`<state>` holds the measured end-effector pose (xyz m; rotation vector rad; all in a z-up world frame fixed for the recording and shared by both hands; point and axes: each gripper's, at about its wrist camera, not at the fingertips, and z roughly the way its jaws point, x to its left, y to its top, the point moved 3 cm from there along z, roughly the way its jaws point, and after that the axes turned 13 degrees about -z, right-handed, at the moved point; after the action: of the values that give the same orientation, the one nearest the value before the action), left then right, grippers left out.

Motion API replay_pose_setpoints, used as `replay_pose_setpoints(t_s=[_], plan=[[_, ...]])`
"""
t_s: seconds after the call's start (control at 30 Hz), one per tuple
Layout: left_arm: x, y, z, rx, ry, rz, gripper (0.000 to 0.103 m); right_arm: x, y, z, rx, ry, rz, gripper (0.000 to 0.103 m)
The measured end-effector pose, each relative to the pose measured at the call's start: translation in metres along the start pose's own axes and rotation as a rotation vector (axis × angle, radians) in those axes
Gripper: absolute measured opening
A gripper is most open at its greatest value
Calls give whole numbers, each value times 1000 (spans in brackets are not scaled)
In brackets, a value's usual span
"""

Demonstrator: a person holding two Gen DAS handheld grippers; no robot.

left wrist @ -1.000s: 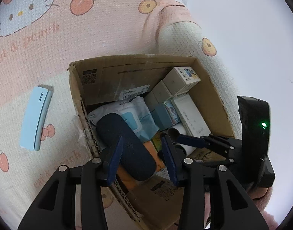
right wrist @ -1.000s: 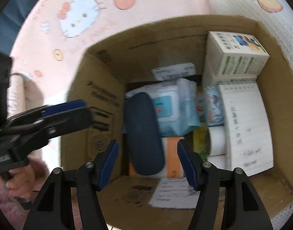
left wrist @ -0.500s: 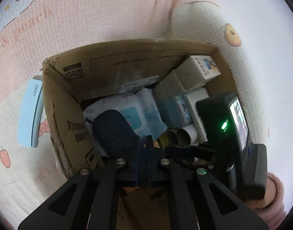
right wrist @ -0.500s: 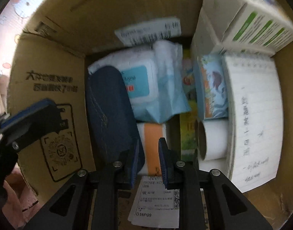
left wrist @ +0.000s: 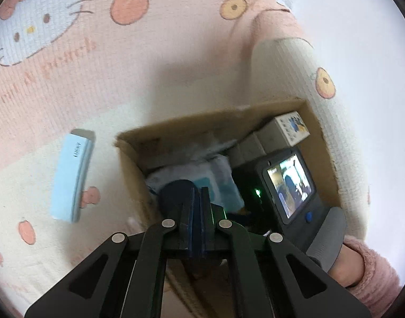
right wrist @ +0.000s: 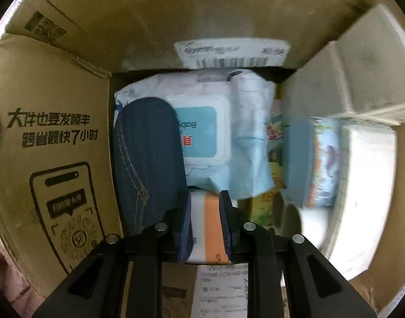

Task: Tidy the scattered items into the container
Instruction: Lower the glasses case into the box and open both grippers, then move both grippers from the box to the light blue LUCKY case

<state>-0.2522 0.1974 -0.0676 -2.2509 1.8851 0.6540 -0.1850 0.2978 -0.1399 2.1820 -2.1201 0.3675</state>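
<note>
The cardboard box (right wrist: pixel 56 137) sits on a pink cartoon-cat blanket (left wrist: pixel 139 61) & is nearly full: a dark denim glasses case (right wrist: pixel 149 164), a pack of baby wipes (right wrist: pixel 202 132), small white boxes (right wrist: pixel 366 69), a paper roll (right wrist: pixel 303 220) & more. One scattered thing is not in yet: a light blue case (left wrist: pixel 70 177) lies on the blanket just beside the box, on its left in the left wrist view. The left gripper (left wrist: pixel 197 206) has its jaws closed tight w/ nothing between them, up over the near-left corner of the box. The right gripper (right wrist: pixel 203 228) is down inside the box, jaws closed almost all the way, w/ an orange & white pack (right wrist: pixel 211 225) showing in the thin gap; looks like they pinch it, but I can't be sure. What could go wrong: if the right one lifts now, it may pull that pack back out or drag the denim case next to it. The left jaws must open before they can take the blue case, or they'll just push it away. The box is crowded, so a new thing may sit on top & slide off.
</note>
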Motion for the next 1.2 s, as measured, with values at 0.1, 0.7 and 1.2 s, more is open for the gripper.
replay_pose_setpoints(t_s=[0.1, 0.7, 1.2], plan=[[7, 4, 1, 25, -34, -22, 3, 4, -1, 4, 10, -5, -15, 18], [51, -9, -57, -76, -221, 3, 48, 58, -50, -137, -535, -186, 98, 62], [176, -32, -66, -112, -193, -213, 51, 158, -50, -134, -658, -134, 7, 63]])
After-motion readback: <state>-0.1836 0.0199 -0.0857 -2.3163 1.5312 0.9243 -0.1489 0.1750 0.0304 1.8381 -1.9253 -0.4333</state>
